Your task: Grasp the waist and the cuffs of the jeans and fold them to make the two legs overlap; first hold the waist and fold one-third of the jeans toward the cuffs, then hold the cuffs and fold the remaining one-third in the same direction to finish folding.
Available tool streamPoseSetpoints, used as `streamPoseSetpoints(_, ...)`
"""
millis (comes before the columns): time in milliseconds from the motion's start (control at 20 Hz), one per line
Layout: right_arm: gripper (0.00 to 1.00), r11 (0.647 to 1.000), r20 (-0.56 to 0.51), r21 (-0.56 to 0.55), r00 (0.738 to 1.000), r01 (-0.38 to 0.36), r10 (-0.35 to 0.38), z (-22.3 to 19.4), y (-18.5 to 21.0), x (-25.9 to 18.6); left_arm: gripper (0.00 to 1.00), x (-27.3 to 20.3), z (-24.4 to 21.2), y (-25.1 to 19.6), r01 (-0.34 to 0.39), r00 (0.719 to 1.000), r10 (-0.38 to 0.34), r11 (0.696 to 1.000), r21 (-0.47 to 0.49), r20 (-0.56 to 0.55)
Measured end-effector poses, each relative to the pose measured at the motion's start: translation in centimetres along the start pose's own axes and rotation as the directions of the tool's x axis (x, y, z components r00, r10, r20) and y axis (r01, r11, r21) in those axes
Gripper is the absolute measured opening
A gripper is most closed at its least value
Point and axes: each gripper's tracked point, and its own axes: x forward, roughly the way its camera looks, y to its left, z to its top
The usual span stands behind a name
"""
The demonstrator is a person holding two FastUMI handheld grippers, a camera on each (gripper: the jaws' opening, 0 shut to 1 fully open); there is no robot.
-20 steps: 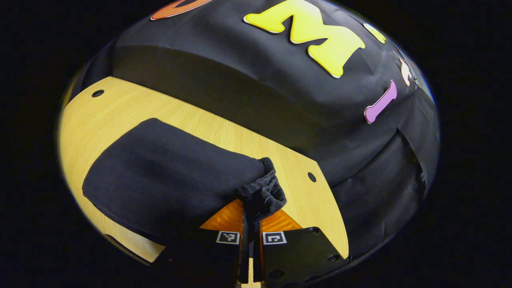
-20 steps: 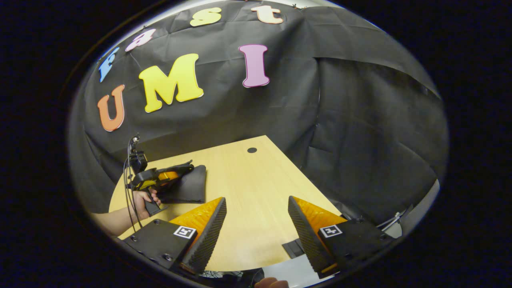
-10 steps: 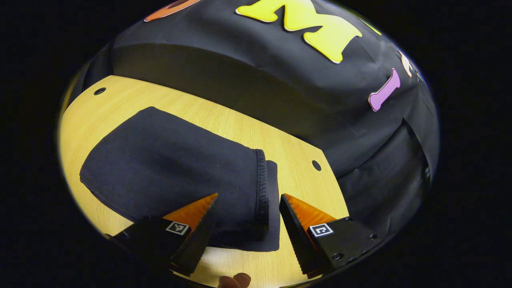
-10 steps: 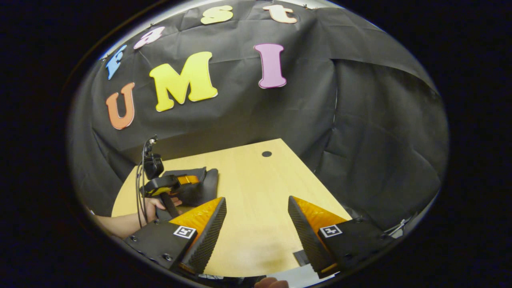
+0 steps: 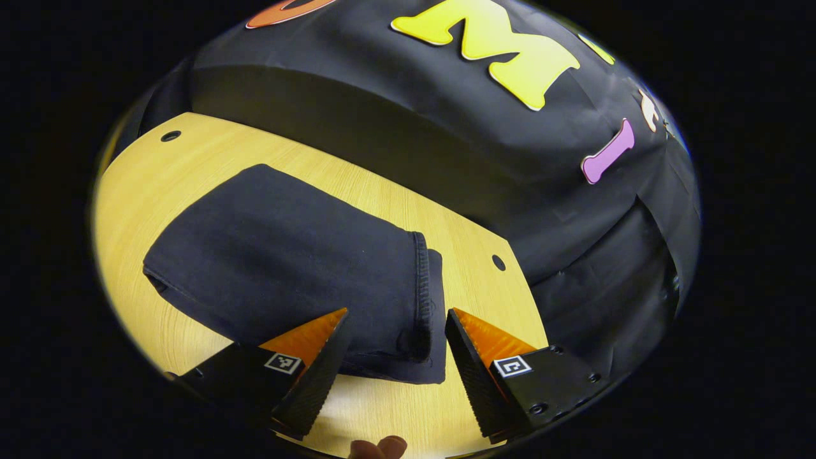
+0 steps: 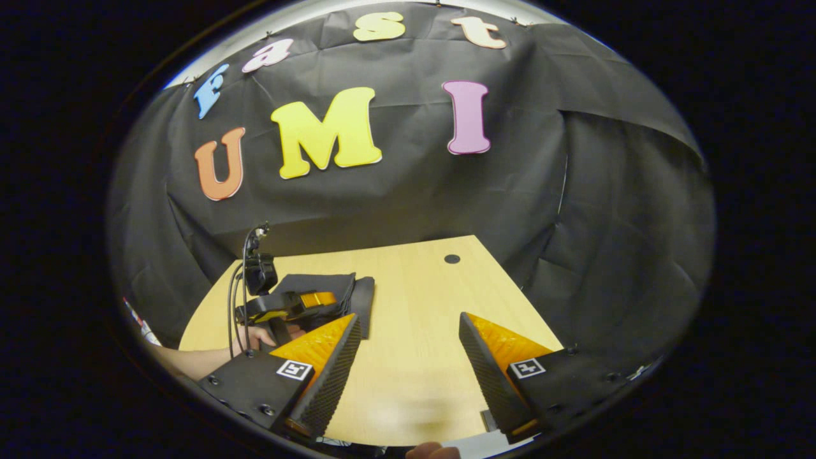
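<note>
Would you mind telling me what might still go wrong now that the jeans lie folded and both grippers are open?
The top cuff edge sits short of the layer beneath, so the fold may look uneven. The open left gripper hangs close over the jeans; pulling away, a finger could catch the hem and drag it open. The right gripper hangs open over the bare table, seemingly harmless.
</note>
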Motion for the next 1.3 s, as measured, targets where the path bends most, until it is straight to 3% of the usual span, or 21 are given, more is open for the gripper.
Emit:
streamPoseSetpoints(250,0.96,0.999,0.034,-0.025,0.999,-0.024,0.025,1.2,1.3,-0.5,0.94,-2.4,1.9,-1.1,0.012,0.999,-0.014,0.998,0.055,0.051)
streamPoseSetpoints(550,0.93,0.996,0.09,-0.033,0.992,-0.082,0.085,3.4,4.8,0.3,0.93,-9.8,8.6,-2.8,-0.014,0.974,-0.032,0.98,0.197,0.226)
streamPoseSetpoints(800,0.93,0.988,0.136,-0.058,0.979,-0.145,0.152,5.0,8.6,0.8,0.93,-17.0,14.1,-2.2,-0.075,0.925,-0.021,0.968,0.238,0.379)
streamPoseSetpoints(1000,0.96,0.984,0.179,-0.07,0.968,-0.166,0.176,6.2,11.2,1.4,0.93,-22.1,17.4,-1.4,-0.175,0.87,0.009,0.941,0.291,0.493)
streamPoseSetpoints(1100,0.99,0.982,0.197,-0.077,0.963,-0.171,0.183,6.5,12.4,1.6,0.93,-24.7,18.4,-0.9,-0.226,0.841,0.019,0.92,0.319,0.54)
streamPoseSetpoints(1150,0.93,0.983,0.21,-0.08,0.961,-0.166,0.18,6.7,12.7,1.6,0.93,-25.9,18.6,-0.9,-0.245,0.83,0.022,0.913,0.327,0.558)
streamPoseSetpoints(1300,0.93,0.987,0.253,-0.095,0.956,-0.132,0.152,7.2,13.4,1.6,0.93,-28.5,18.5,-1.1,-0.275,0.809,0.032,0.903,0.331,0.587)
